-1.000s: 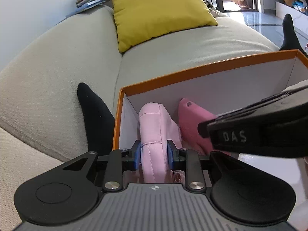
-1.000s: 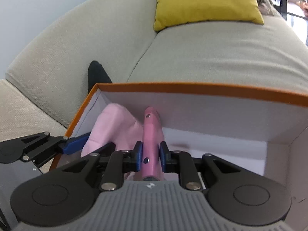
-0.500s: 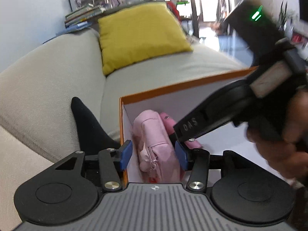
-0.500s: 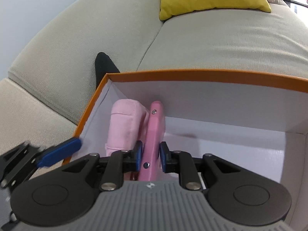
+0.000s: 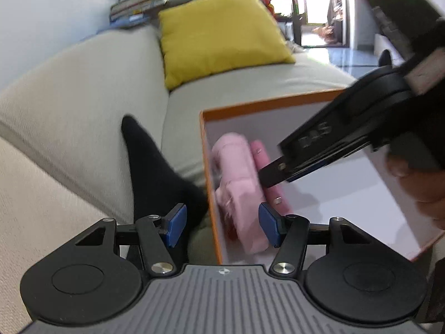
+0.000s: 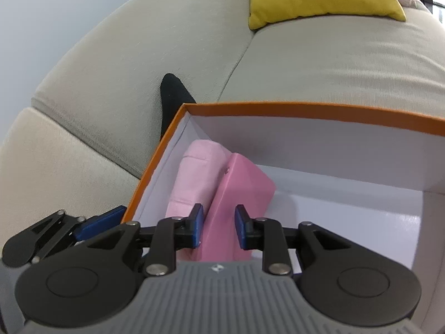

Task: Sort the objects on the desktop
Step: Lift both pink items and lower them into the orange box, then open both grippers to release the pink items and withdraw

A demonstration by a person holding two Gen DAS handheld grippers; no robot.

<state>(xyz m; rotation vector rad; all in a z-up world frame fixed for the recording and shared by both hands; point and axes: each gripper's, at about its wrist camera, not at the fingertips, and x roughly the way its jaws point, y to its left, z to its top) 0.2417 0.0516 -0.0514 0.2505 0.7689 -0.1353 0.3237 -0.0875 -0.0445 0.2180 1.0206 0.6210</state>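
L gripper (image 5: 221, 229) fingers spread wide, straddling box (image 5: 278, 100) left wall | R gripper (image 6: 218, 229) fingers apart, flanking pink case (image 6: 239, 192), prob. not touching | pale pink pouch (image 6: 194, 178) + case inside box, at left wall, side by side

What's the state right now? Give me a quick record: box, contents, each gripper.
box: orange rim, white inside, on sofa
contents: pouch against the left wall, pink case leaning on it
left gripper: open, over the box's left edge, holding nothing
right gripper: open, fingers either side of the case, gaps visible
nearby: yellow cushion, black sock
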